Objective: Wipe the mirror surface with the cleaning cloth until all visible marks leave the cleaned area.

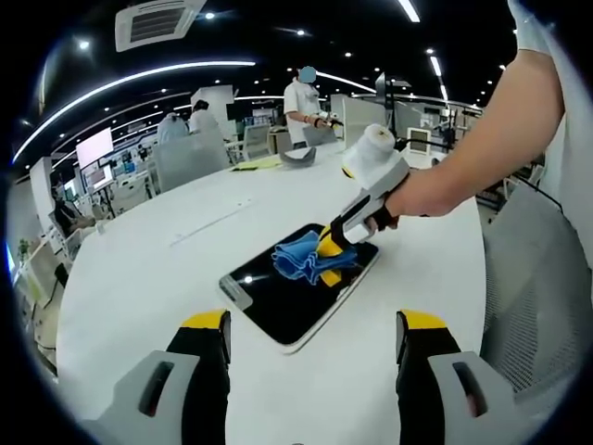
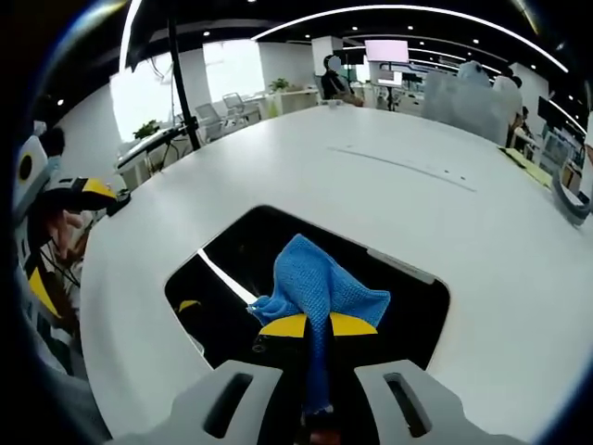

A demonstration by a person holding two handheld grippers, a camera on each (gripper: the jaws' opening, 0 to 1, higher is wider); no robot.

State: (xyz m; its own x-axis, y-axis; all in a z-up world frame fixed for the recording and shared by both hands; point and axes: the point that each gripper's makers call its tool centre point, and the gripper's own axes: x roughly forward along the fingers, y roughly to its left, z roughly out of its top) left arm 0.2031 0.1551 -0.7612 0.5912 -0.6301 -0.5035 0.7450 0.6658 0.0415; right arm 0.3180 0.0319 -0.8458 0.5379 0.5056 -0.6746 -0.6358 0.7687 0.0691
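Two grippers are in play, and your right gripper has the cleaning cloth pinched tight between its yellow-tipped jaws, the blue fabric bunching up above them toward 12 o'clock. In the right gripper view the cloth sits pressed on the mirror, a dark rectangular slab lying flat on the white table. From this angle its long axis runs from about 8 o'clock to 2 o'clock, and its near edge is hidden behind your own jaws and the cloth. A bright strip of ceiling light reflects across the glass at 9 o'clock, so any marks on it are hard to make out.

Over in the left gripper view, your left gripper hangs above the table with its jaws wide apart and nothing between them. The mirror lies just beyond them, long axis pointing from 8 o'clock up to 2 o'clock, silver rim showing along the near edge. Your right gripper comes in from 2 o'clock, cloth crumpled under its tips near the mirror's far end, covering part of the glass. Your hand grips its handle, the forearm cut off at the view's edge.
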